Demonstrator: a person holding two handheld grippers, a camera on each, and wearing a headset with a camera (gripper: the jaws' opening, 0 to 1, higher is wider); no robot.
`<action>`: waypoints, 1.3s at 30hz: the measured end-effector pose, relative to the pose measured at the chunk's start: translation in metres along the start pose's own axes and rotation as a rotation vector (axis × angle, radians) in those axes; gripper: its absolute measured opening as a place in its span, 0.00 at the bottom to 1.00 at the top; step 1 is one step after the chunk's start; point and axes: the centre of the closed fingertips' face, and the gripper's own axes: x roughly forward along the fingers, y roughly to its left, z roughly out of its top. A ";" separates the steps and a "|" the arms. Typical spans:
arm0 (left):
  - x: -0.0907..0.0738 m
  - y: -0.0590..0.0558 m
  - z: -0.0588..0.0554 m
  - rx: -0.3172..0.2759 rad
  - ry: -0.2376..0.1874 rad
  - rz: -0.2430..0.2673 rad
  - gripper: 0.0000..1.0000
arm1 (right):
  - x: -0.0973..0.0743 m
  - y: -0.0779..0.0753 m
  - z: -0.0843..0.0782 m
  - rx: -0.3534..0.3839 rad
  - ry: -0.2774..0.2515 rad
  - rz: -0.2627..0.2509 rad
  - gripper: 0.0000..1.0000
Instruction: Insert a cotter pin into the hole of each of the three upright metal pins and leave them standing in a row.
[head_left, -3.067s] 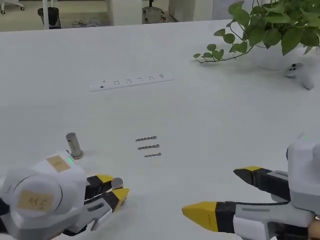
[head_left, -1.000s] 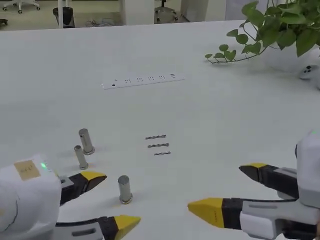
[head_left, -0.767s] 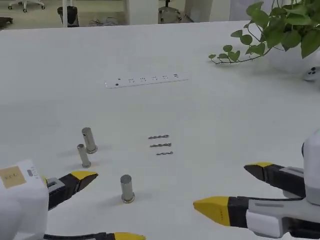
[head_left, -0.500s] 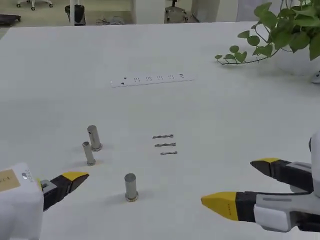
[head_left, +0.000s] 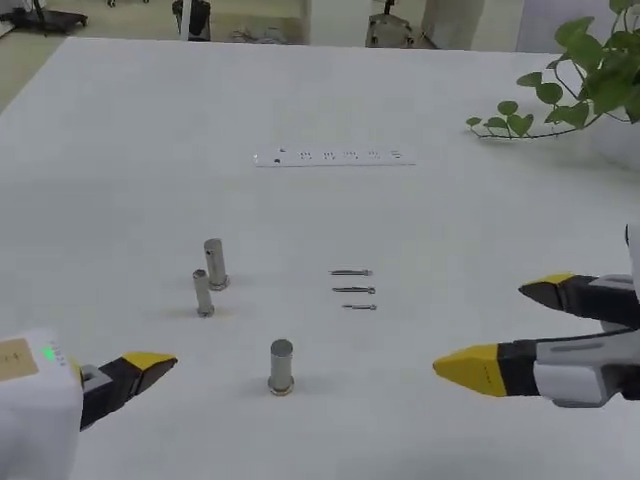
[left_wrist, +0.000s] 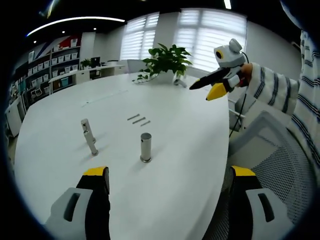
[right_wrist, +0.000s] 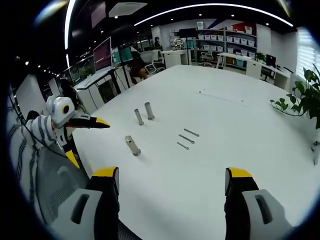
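Metal cotter pins (head_left: 354, 290) tiny, detail indistinct

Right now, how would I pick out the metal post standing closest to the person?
Find the white power strip lying across the big white table, then come toward the person past the three thin cotter pins. Just nearer and left of them stands an upright metal pin. The other two pins stand close together farther left; this one stands alone.

Two metal pins (head_left: 213, 264) stand together, perhaps touching; a third pin (head_left: 281, 365) stands nearer, rightward. Three cotter pins (head_left: 355, 289) lie right of them, a power strip (head_left: 333, 157) behind.
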 end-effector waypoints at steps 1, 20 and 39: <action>-0.001 0.000 -0.001 0.001 0.001 0.004 0.99 | 0.001 0.000 0.003 -0.002 -0.001 0.012 0.86; -0.033 0.033 -0.005 -0.068 -0.035 0.150 0.99 | 0.021 -0.007 0.032 -0.310 0.171 0.157 0.61; -0.050 0.041 -0.001 -0.107 -0.084 0.217 0.99 | 0.072 -0.007 0.051 -0.555 0.330 0.232 0.38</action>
